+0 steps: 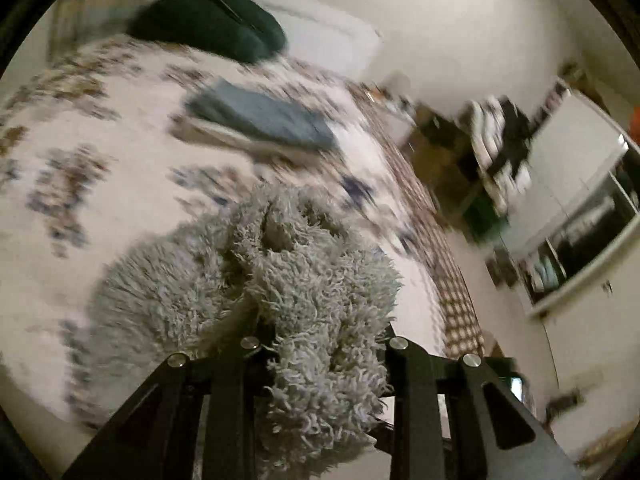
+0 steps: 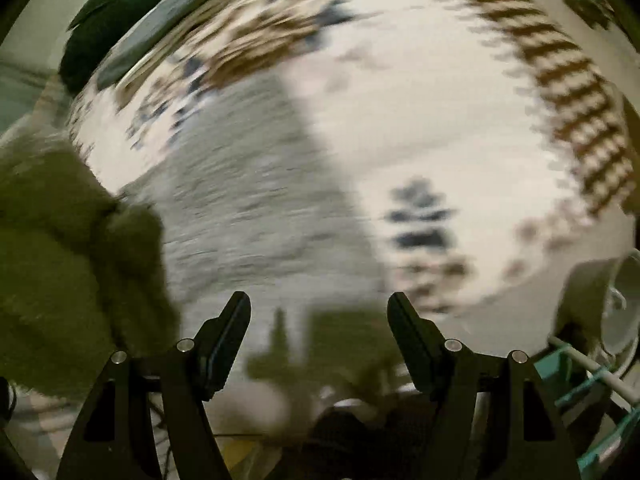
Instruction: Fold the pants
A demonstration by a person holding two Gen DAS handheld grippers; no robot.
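The left gripper point(image 1: 320, 344) clenches the fuzzy grey pants point(image 1: 280, 280), bunched above the patterned bed point(image 1: 60, 128). The right gripper point(image 2: 319, 312) hangs released over the bed. It should catch the far edge squarely, keeping the cloth taut.

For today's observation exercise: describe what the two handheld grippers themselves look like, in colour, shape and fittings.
Both the left gripper and the right gripper are matte black, built from angular linkage arms with triangular cutouts, joined by round silver pins. The right gripper's fingers taper to blunt tips. No cables or markings show.
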